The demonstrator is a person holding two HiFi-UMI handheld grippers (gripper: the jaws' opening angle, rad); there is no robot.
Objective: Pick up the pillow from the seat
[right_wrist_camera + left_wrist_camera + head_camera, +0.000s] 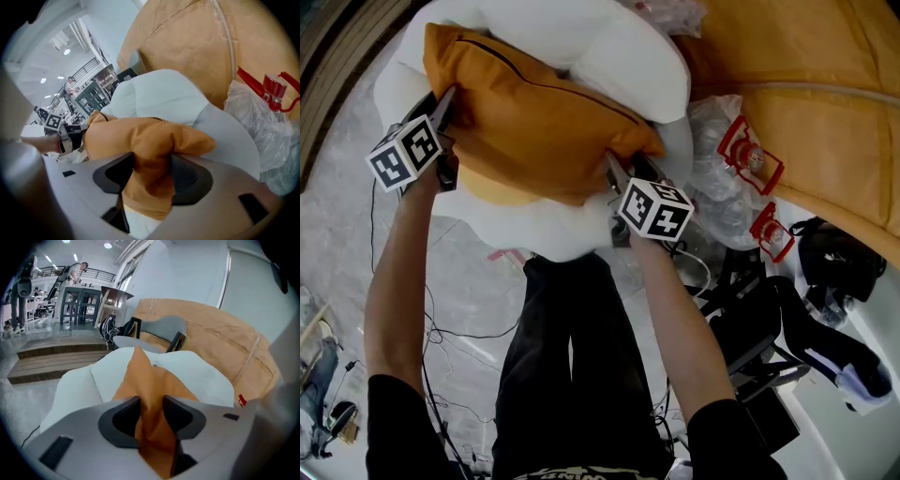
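Note:
An orange pillow (534, 122) lies across a white cushioned seat (609, 47). My left gripper (442, 117) is shut on the pillow's left corner; in the left gripper view the orange fabric (152, 399) is pinched between both pads. My right gripper (617, 178) is shut on the pillow's right corner, and in the right gripper view a thick fold of the pillow (150, 159) fills the gap between the jaws. The white seat (164, 98) shows behind the pillow. Whether the pillow rests on the seat or hangs free, I cannot tell.
A large tan beanbag (825, 103) sits at the right. Crumpled clear plastic bags (722, 159) with red-handled bottles (750, 155) lie beside the seat. Dark bags and gear (806, 319) lie on the floor at right. Cables (441, 337) trail on the floor at left. The person's legs (572, 366) stand before the seat.

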